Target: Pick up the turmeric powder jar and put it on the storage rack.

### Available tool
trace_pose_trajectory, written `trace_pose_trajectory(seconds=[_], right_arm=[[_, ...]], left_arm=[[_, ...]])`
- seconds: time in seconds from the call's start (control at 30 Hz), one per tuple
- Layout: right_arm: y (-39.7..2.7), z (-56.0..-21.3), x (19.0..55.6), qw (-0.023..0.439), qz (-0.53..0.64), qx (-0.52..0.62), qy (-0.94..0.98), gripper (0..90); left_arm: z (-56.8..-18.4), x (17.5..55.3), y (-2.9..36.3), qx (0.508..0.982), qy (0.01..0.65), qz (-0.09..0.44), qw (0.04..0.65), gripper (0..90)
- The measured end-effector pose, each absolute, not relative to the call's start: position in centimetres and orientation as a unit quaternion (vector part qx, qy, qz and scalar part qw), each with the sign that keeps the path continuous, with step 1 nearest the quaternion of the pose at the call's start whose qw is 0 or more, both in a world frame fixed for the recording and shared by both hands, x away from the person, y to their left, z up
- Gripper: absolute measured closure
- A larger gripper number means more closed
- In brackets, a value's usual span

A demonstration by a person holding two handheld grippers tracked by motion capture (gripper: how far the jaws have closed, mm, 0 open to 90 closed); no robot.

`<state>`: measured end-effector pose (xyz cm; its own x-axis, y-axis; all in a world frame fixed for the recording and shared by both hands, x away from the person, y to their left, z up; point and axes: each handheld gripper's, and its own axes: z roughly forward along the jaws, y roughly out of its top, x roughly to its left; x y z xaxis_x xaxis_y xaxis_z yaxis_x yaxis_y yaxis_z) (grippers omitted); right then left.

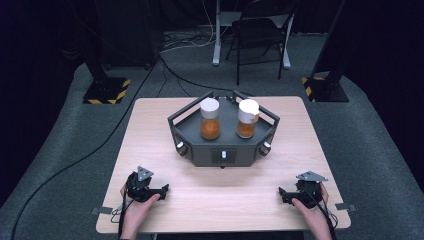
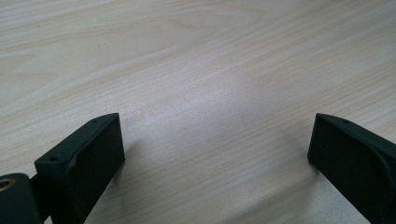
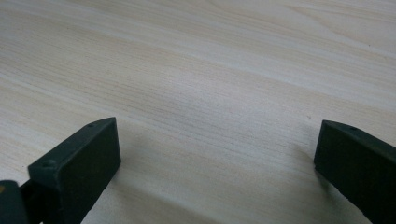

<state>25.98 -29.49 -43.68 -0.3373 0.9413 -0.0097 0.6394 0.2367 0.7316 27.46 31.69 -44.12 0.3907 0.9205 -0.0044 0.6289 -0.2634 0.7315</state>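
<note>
Jars of orange liquid, left jar (image 1: 210, 119) and right jar (image 1: 247, 118), stand upright on the dark tray (image 1: 192, 131) mid-counter (image 1: 150, 150). Left gripper (image 1: 162, 190) and right gripper (image 1: 283, 194) rest near the front edge (probably staged for reaching), jaws wide apart, empty.

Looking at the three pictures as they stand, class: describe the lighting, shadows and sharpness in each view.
High view: the table is evenly lit against dark surroundings, and the two jars look slightly soft. Left gripper view: wood grain is sharp, a pale sheen lies between the open jaws, and the left gripper casts soft shadows. Right gripper view: the same sheen, with the right gripper shadowing the wood.
</note>
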Motion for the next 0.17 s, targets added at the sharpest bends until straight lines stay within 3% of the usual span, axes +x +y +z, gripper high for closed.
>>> trace_pose_trajectory(seconds=[0.17], right_arm=[[-29.39, -43.68, 25.97, 0.235, 0.323, 0.529, 0.749, 0.0]], left_arm=[[-44.12, 27.46, 31.69, 0.764, 0.507, 0.219, 0.334, 3.0]])
